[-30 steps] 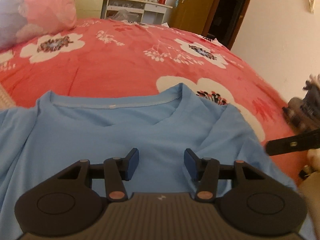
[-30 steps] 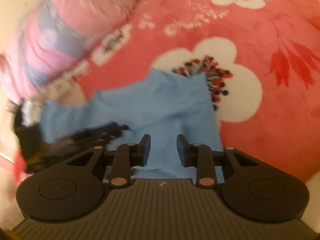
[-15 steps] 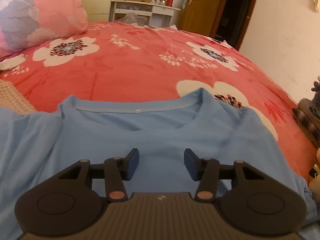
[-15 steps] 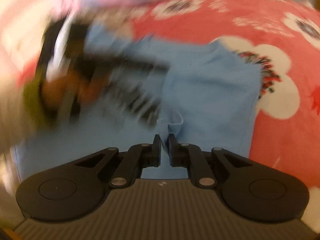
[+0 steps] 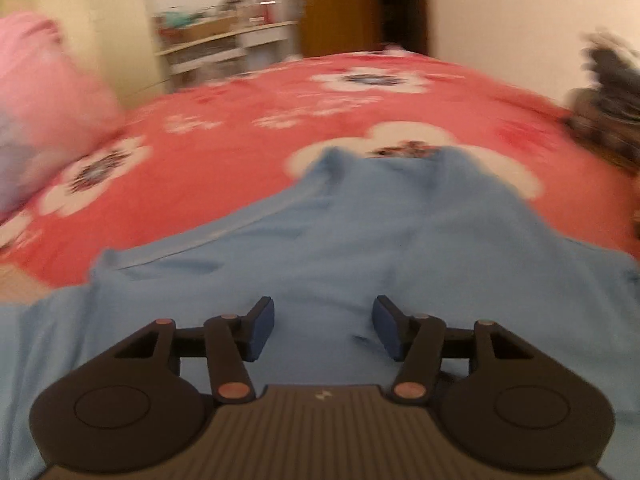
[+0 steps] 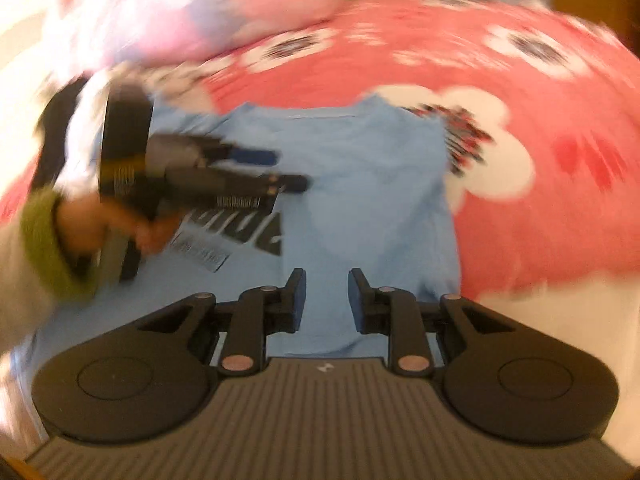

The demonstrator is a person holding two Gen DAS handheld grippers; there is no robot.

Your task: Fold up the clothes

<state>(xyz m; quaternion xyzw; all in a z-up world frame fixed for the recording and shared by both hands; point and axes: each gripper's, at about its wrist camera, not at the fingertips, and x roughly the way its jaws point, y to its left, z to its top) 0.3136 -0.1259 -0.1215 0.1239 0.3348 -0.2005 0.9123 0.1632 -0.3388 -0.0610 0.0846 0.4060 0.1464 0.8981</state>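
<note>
A light blue T-shirt [image 5: 360,240] lies spread on the bed, neckline away from me. In the right wrist view the T-shirt [image 6: 360,184] shows a black print and a straight folded right edge. My left gripper [image 5: 323,320] hovers open over the shirt's chest with nothing between its blue pads. From the right wrist camera the left gripper [image 6: 280,170] appears over the shirt's left half, held by a hand in a green cuff [image 6: 44,240]. My right gripper [image 6: 328,300] is over the shirt's lower part; its jaws are opening and the pads press on no cloth.
The bed has a red cover with white flowers [image 5: 240,128]. A pink pillow [image 5: 40,120] lies at the left. A white shelf unit [image 5: 224,48] and a wooden door [image 5: 332,4] stand behind the bed. A dark clothes pile [image 5: 608,100] sits at the right.
The right gripper, pinched on a fold of the shirt half a second ago, now stands apart from the cloth. The left gripper has swung, so the neckline now slants up to the right.
</note>
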